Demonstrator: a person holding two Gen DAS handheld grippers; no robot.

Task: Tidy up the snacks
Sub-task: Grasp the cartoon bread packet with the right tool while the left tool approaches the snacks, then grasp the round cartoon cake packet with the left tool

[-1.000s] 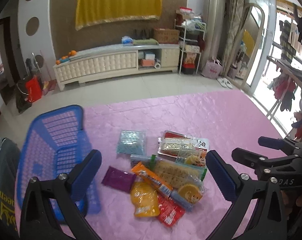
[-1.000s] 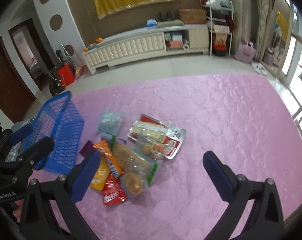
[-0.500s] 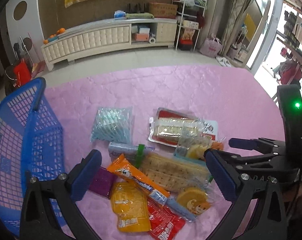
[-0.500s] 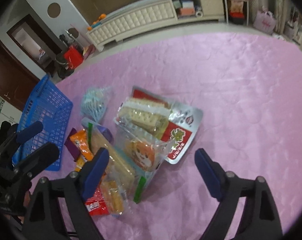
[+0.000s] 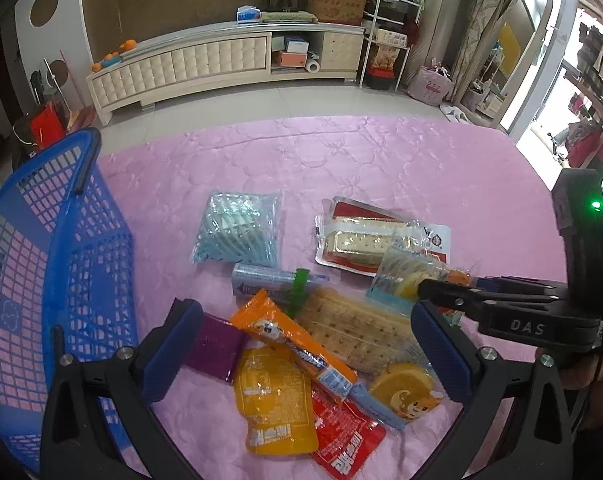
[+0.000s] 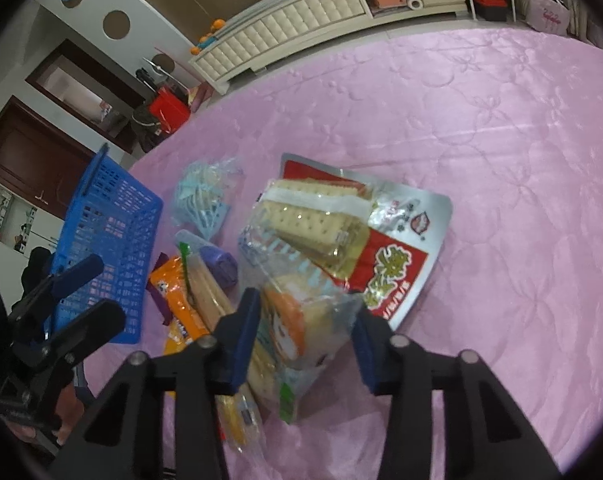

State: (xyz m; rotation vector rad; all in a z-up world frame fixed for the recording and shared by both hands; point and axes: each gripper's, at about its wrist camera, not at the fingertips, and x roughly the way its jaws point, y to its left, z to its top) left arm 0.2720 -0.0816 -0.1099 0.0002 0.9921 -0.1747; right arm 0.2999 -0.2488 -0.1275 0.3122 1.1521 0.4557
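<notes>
A pile of snack packets lies on the pink quilt (image 5: 381, 168). My right gripper (image 6: 305, 340) is closing, and its pads press both sides of a clear bag with an orange cartoon cake (image 6: 297, 312), which bunches up between them. From the left wrist view the right gripper (image 5: 449, 292) reaches that bag (image 5: 409, 272) from the right. My left gripper (image 5: 307, 348) hangs open over an orange bar packet (image 5: 293, 340) and a long cracker pack (image 5: 353, 328), touching neither. The blue basket (image 5: 61, 240) stands at the left.
Also in the pile are a pale blue bag (image 5: 237, 228), a cracker tray on a red-silver packet (image 5: 361, 240), a purple packet (image 5: 213, 344), a yellow pouch (image 5: 273, 404) and a red packet (image 5: 341, 436). The quilt's far edge meets tiled floor before a white cabinet (image 5: 221, 64).
Both grippers have come down close over the pile. The right gripper's jaws have narrowed from wide open onto the clear cake bag. The left jaws have stayed wide.
</notes>
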